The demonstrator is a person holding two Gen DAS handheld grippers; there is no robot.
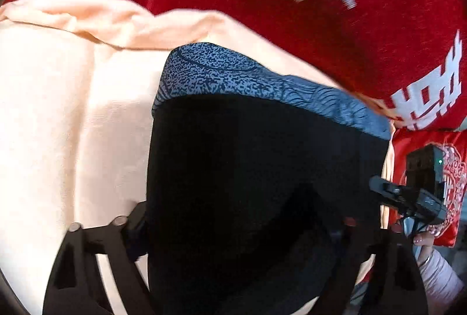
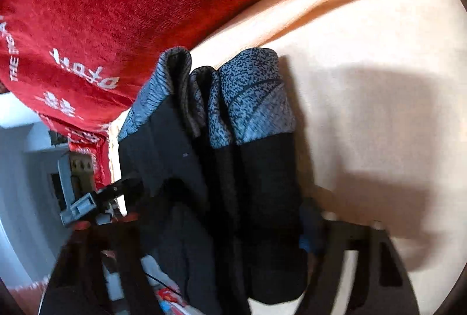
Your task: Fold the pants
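Now black pants with blue-grey speckled cuffs lying on cream sheet, red blanket at 12 o'clock. Left tool straddling pants; grip unclear. Right tool likewise, grip unclear.

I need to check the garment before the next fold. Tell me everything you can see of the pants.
The pants are black, soft-looking fabric with speckled blue-grey cuffs. In the right wrist view they are bunched in lengthwise folds; in the left wrist view they spread broad and flat. They lie on the cream blanket, cuffs toward the red blanket. Fabric sits between the fingers of the left hand-held gripper and the right hand-held gripper; whether they pinch it is unclear.
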